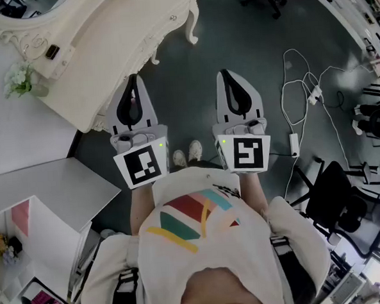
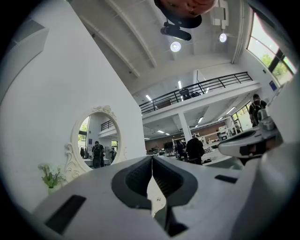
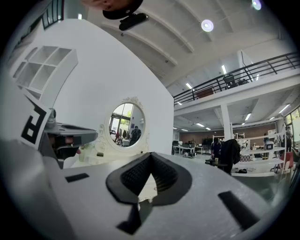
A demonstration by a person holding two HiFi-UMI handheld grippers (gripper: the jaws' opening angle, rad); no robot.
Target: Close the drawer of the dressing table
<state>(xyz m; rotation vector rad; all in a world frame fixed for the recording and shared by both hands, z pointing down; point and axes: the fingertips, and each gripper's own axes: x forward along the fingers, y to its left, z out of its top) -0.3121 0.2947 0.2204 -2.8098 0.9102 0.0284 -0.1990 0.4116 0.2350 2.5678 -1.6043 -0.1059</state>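
Shirt (image 1: 202, 244) fills the bottom of our head view, with both grippers held level just past it. Left gripper (image 1: 133, 79): jaws together at the tips, nothing between them. Right gripper (image 1: 227, 74): same, closed and empty. Dressing table (image 1: 125, 39) sits ahead-left of the left gripper, near its tip but not touching, and well apart from the right one. Drawer front (image 1: 154, 61) with its knob looks flush with the table's face, as far as we can tell. Oval mirror (image 3: 127, 124) stands on the table, flowers (image 1: 20, 78) to its left. Shoes (image 1: 187, 153) show between the grippers. Cables (image 1: 302, 96) lie on the floor right of the right gripper, with an office chair (image 1: 347, 203) behind-right.
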